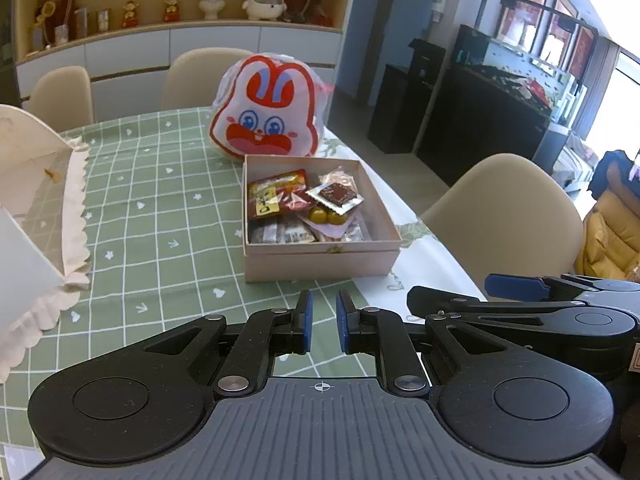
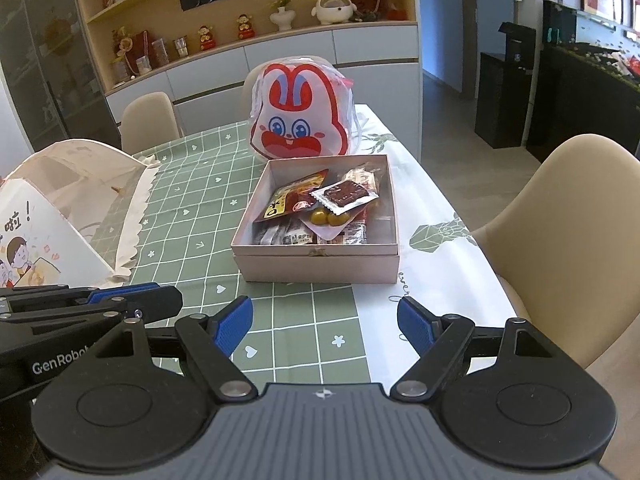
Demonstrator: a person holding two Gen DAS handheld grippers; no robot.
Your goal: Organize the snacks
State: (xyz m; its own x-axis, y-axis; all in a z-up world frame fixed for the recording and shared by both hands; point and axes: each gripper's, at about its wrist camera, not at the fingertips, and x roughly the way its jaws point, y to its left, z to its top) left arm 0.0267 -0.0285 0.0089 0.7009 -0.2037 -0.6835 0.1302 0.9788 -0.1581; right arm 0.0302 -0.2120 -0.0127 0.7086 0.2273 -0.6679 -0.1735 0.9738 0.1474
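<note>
Two claws hover low over the green checked tabletop [image 2: 192,216]: the left claw [image 1: 323,322] nearly closed and empty, the right claw [image 2: 325,322] wide and empty. Beyond them sits an open pink box [image 2: 320,268] of wrapped snacks [image 2: 320,208], touching a rabbit-face bag [image 2: 300,116] behind it.

Your 2 wrist cameras sat side by side, tilted down over the worktop [image 1: 168,216], both near the snack box [image 1: 320,258] [image 2: 318,268].

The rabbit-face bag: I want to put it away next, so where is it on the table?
In both wrist views the rabbit-face bag stands upright on the far side of the table, directly behind the open snack box.
</note>
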